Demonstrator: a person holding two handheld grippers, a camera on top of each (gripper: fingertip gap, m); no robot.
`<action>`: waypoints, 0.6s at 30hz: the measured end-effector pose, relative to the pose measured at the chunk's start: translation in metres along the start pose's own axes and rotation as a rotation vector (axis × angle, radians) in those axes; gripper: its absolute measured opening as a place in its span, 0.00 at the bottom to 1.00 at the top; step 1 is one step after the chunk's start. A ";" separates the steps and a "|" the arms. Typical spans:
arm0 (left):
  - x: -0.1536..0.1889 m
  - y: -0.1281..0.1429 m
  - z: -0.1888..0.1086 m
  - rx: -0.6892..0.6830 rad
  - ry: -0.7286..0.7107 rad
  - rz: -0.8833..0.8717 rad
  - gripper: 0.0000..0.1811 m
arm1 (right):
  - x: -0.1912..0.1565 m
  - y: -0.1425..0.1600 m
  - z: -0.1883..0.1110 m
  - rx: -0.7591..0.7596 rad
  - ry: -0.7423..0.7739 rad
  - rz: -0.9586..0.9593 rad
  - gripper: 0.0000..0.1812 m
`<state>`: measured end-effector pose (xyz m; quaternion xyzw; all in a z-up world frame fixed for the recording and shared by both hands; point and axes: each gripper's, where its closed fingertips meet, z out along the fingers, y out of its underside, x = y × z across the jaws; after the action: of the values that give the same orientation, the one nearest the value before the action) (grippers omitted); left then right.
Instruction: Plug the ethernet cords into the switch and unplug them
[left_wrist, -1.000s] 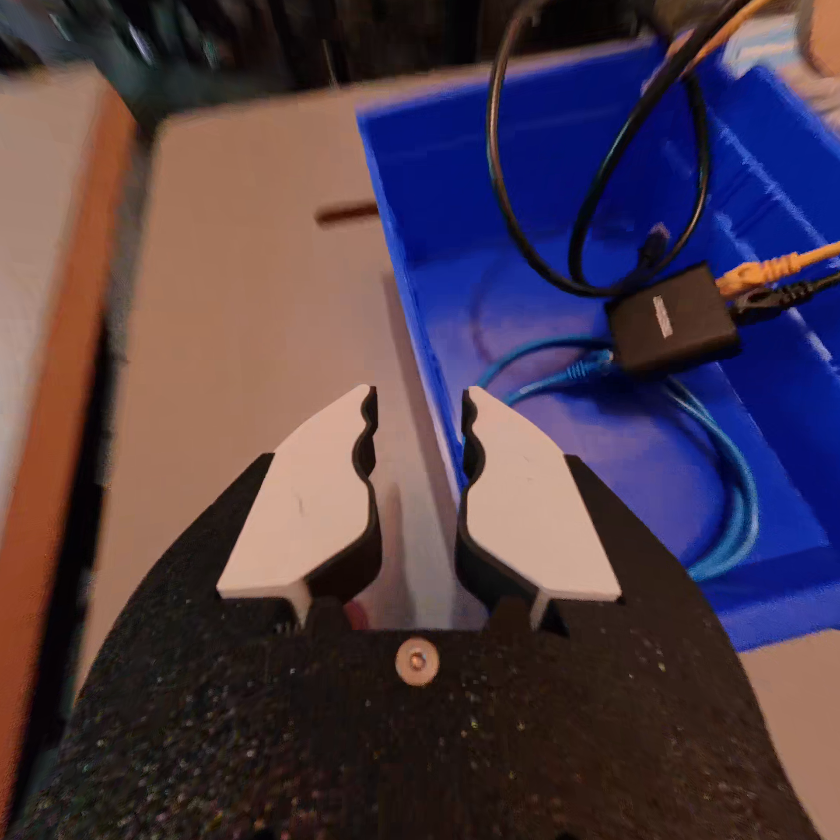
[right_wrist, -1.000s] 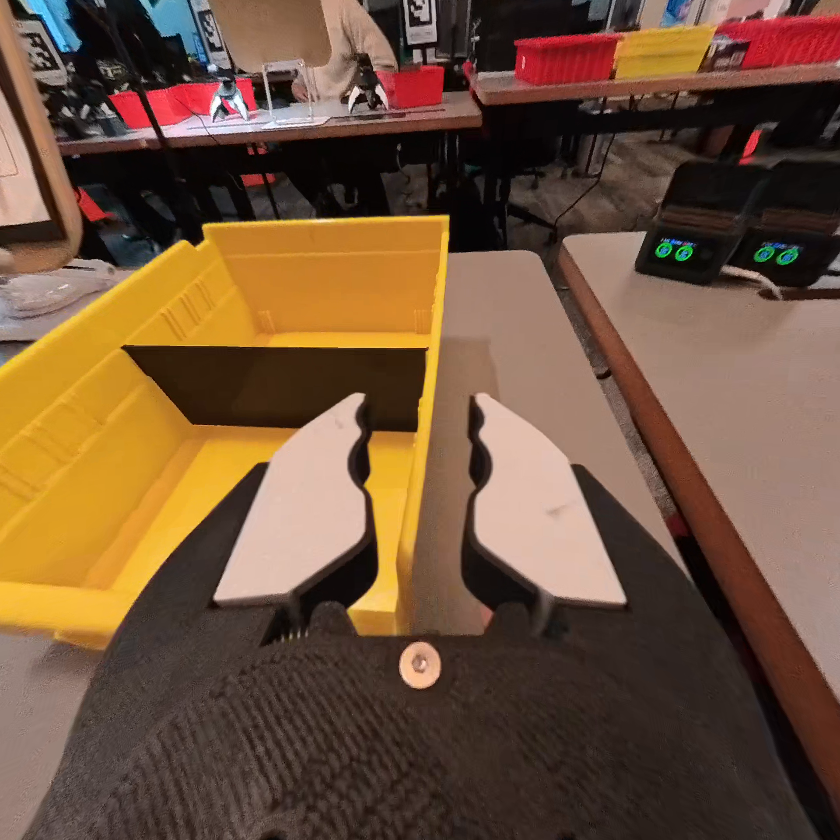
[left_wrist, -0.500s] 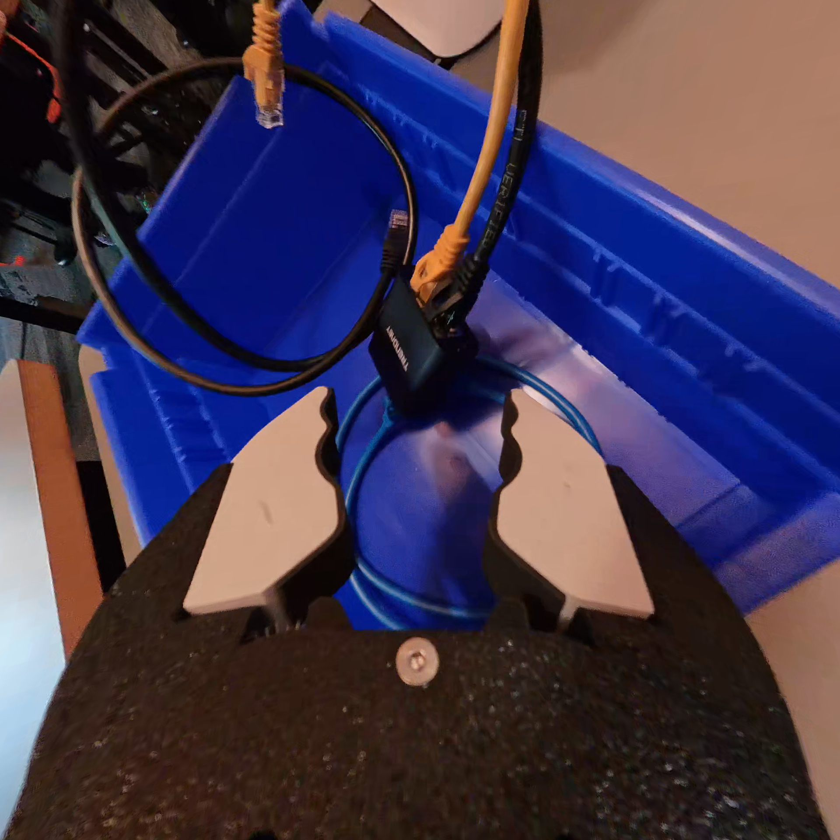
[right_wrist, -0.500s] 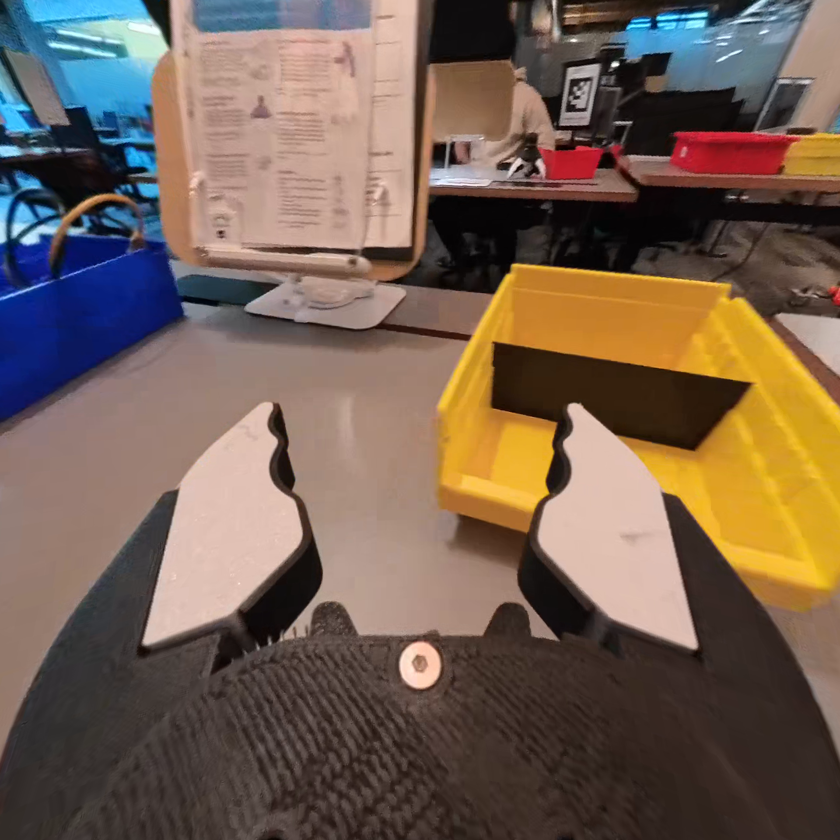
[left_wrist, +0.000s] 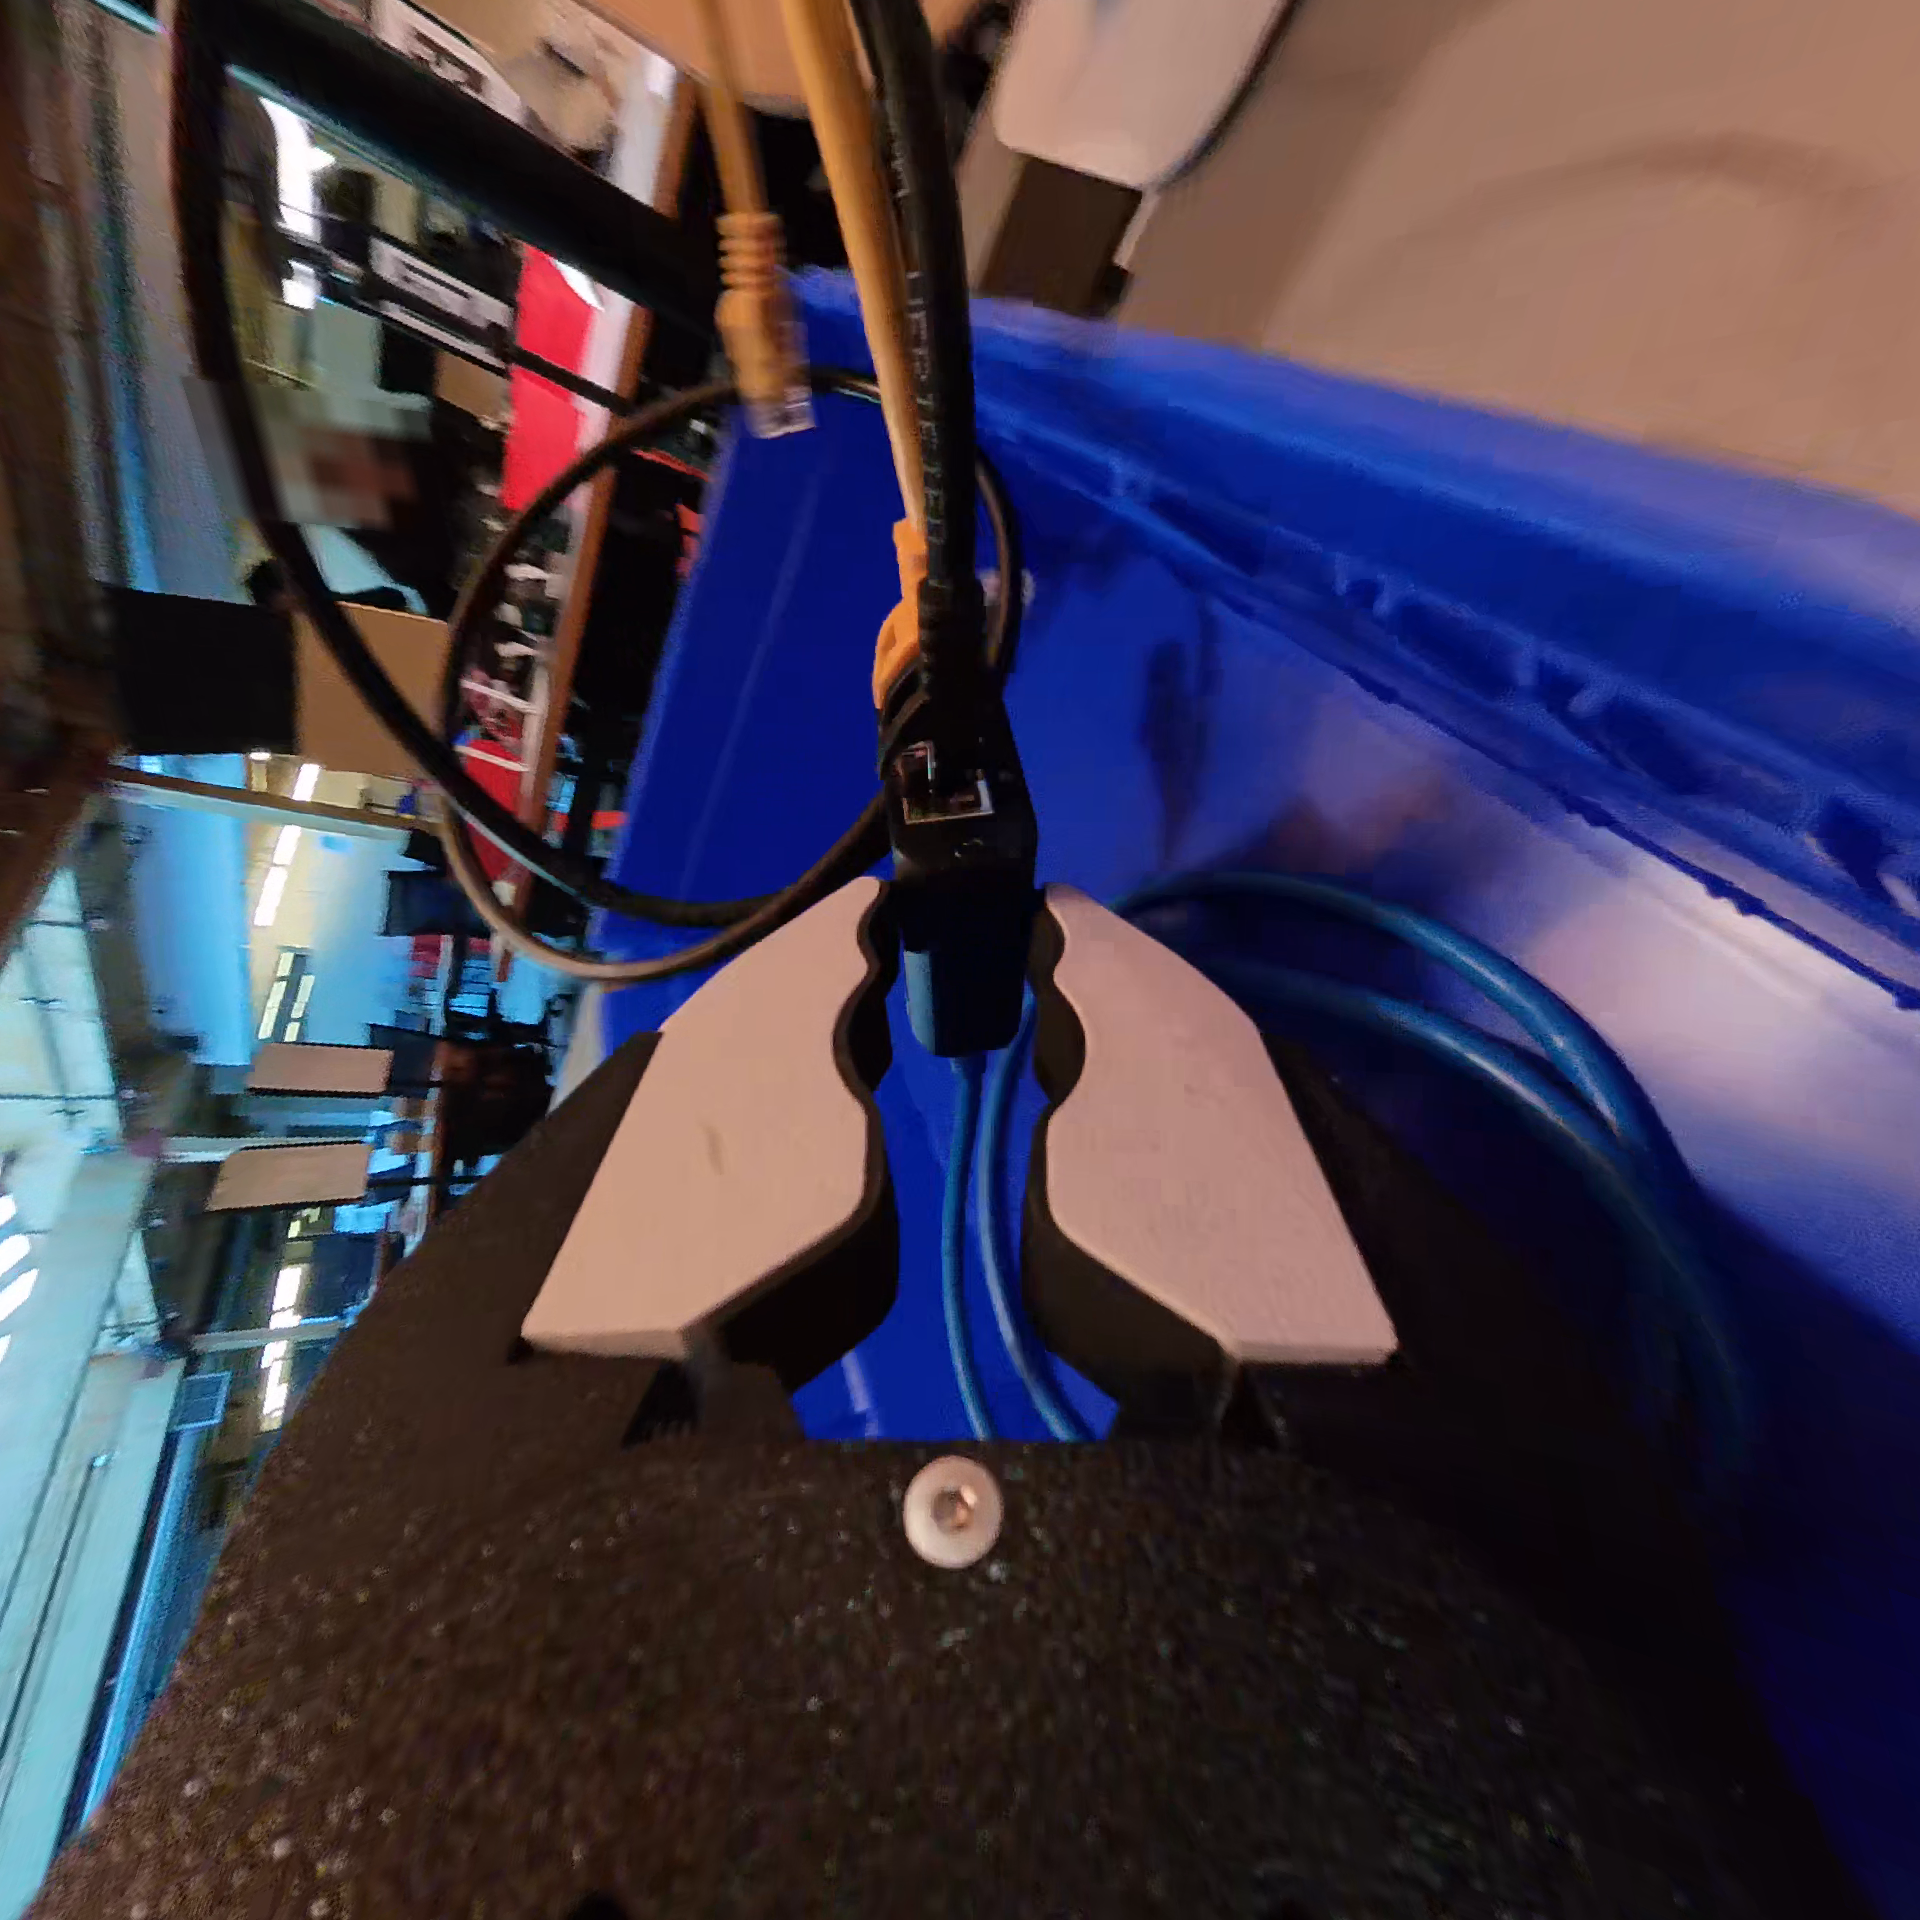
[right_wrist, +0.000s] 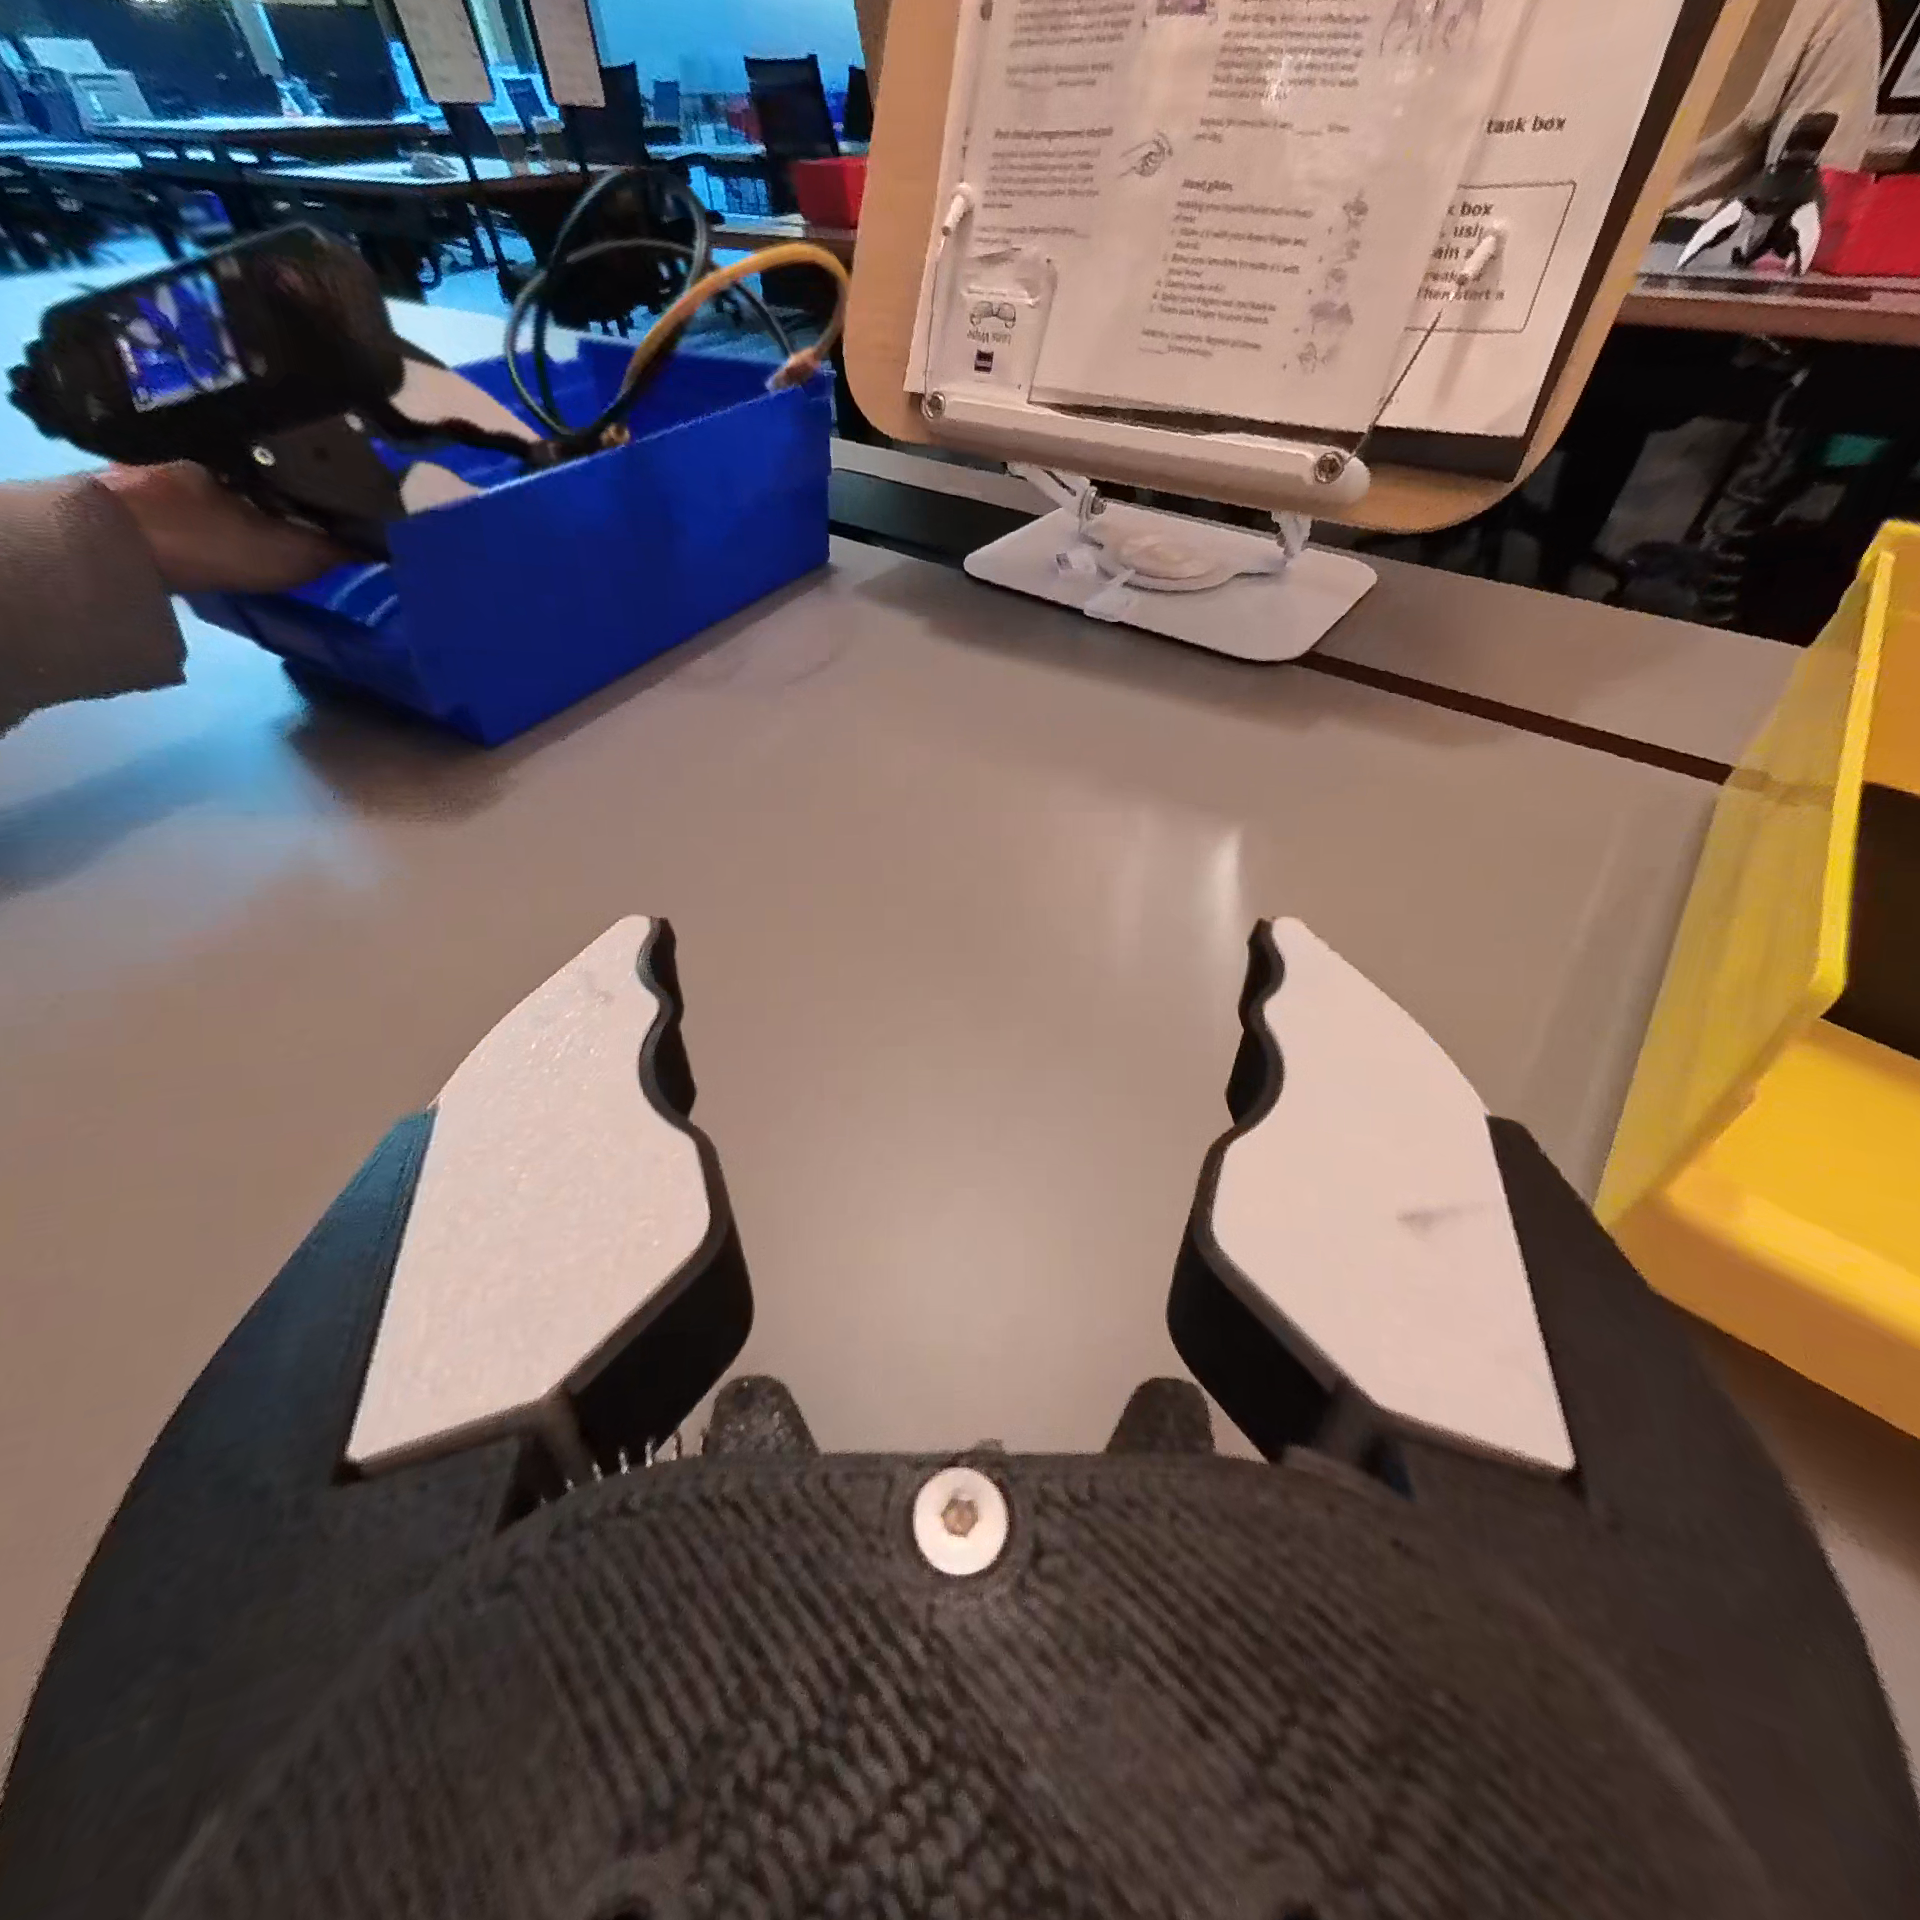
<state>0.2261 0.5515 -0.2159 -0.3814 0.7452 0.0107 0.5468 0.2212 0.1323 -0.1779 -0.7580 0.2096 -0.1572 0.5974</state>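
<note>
In the left wrist view my left gripper (left_wrist: 963, 920) is inside the blue bin (left_wrist: 1455, 540), shut on the lower end of the small black switch (left_wrist: 961, 831). An orange cord (left_wrist: 896, 644) and a black cord (left_wrist: 940, 499) are plugged into its upper end. A loose orange plug (left_wrist: 764, 364) hangs at upper left. A blue cord (left_wrist: 1475, 997) lies coiled on the bin floor. My right gripper (right_wrist: 961, 940) is open and empty over the grey table (right_wrist: 935, 790). The left gripper (right_wrist: 260, 384), held by a hand, and the looped cords (right_wrist: 675, 281) show in the blue bin (right_wrist: 582, 561) at far left.
A yellow bin (right_wrist: 1766, 1039) stands close on the right of my right gripper. A board with papers on a white stand (right_wrist: 1195, 312) is at the back of the table. Other tables and red bins lie farther off.
My left gripper swung into the blue bin, tilted, and closed on the switch. My right gripper turned left away from the yellow bin and opened wider.
</note>
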 end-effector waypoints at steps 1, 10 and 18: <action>-0.010 -0.004 -0.008 0.018 -0.038 -0.009 0.13 | 0.000 -0.001 -0.001 0.001 -0.003 -0.007 0.55; -0.130 -0.064 -0.129 0.190 -0.325 -0.107 0.13 | 0.016 -0.013 -0.011 0.045 0.006 0.015 0.53; -0.162 -0.148 -0.265 0.247 -0.328 0.012 0.12 | 0.021 -0.039 -0.030 0.108 -0.039 0.009 0.53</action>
<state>0.1162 0.4218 0.0837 -0.3002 0.6441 -0.0155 0.7034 0.2297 0.1039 -0.1335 -0.7267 0.1923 -0.1509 0.6420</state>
